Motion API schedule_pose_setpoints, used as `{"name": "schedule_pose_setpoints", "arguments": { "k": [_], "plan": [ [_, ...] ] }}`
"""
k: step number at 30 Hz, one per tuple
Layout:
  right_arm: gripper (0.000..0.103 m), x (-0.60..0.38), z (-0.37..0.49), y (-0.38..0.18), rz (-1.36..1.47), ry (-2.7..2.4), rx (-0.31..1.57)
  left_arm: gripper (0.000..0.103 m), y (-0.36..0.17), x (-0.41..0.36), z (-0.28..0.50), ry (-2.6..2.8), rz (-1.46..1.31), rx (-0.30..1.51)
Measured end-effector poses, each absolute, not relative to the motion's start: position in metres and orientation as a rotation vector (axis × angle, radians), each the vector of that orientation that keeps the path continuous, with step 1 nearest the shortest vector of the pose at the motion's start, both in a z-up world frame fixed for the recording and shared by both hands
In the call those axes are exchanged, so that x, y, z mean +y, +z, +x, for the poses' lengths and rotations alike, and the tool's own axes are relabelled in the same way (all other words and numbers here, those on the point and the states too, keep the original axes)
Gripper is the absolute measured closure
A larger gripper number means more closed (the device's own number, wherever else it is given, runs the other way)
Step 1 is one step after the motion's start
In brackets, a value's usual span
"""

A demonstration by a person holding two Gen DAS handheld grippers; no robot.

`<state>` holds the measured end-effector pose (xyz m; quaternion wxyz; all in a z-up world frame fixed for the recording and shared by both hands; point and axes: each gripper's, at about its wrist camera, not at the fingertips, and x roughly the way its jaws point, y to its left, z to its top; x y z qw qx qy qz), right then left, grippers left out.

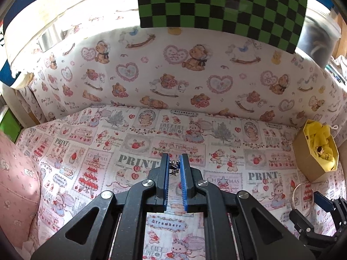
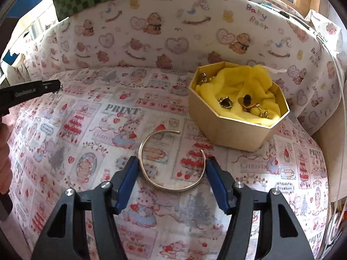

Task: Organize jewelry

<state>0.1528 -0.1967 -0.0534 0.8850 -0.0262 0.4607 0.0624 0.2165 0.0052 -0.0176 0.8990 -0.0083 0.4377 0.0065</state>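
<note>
My left gripper (image 1: pixel 174 159) is shut on a small silver and blue jewelry piece (image 1: pixel 173 167), held above the printed cloth. It shows at the far left of the right wrist view (image 2: pixel 58 85). An octagonal tan box (image 2: pixel 234 127) lined with yellow cloth holds several gold pieces (image 2: pixel 245 103); it shows at the right of the left wrist view (image 1: pixel 312 151). A silver open bangle (image 2: pixel 171 160) lies flat on the cloth in front of the box. My right gripper (image 2: pixel 172 162) is open, low, with its fingers on either side of the bangle.
A printed cloth (image 2: pixel 86 134) covers the surface. A padded teddy-bear wall (image 2: pixel 173 34) curves around the back and sides. A green and black checkered board (image 1: pixel 223 6) stands behind it. A pink cushion (image 1: pixel 15 184) lies at the left.
</note>
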Motion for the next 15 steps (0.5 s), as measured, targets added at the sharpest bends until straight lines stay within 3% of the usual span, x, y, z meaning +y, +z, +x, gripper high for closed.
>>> {"name": "schedule_pose_setpoints", "arguments": {
  "k": [10,15],
  "plan": [
    [0.042,-0.232,0.127,-0.009,0.106,0.282,0.874,0.094,0.011,-0.024,0.187,-0.036,0.042,0.791],
    [0.042,-0.261,0.116,0.029,0.202,0.298,0.721,0.094,0.041,-0.03,0.161,-0.105,0.003,0.662]
  ]
}}
